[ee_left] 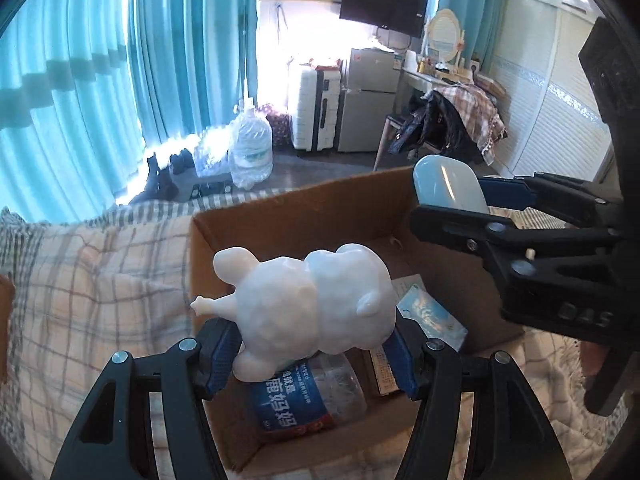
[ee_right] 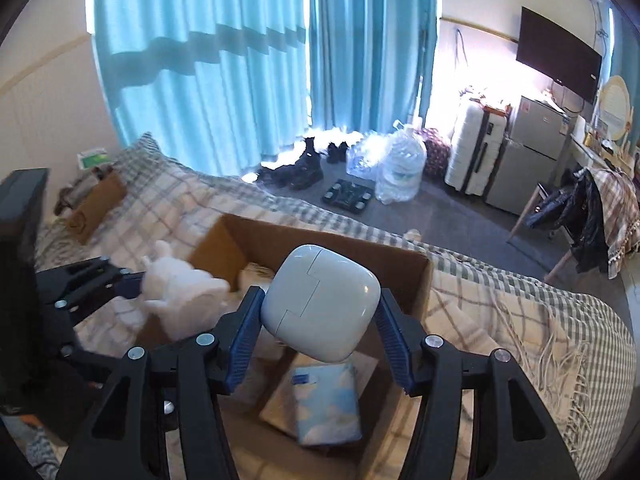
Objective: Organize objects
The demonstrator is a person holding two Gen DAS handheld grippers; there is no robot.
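Note:
My left gripper (ee_left: 310, 354) is shut on a white animal figurine (ee_left: 312, 304) and holds it above an open cardboard box (ee_left: 296, 212) on the bed. My right gripper (ee_right: 316, 342) is shut on a pale rounded case (ee_right: 320, 300) and holds it over the same box (ee_right: 332, 240). The right gripper (ee_left: 452, 200) with the case (ee_left: 448, 188) shows at the right of the left wrist view. The left gripper with the figurine (ee_right: 176, 292) shows at the left of the right wrist view. Inside the box lie a water bottle (ee_left: 308, 396) and a blue tissue pack (ee_right: 326, 404).
The box sits on a bed with a plaid blanket (ee_left: 88, 280). A brown cushion (ee_right: 96, 204) lies near the pillow end. On the floor beyond are large water jugs (ee_left: 250, 148), shoes, a scale (ee_right: 348, 196), a white suitcase (ee_left: 312, 108), a small fridge and a chair with clothes (ee_left: 460, 120).

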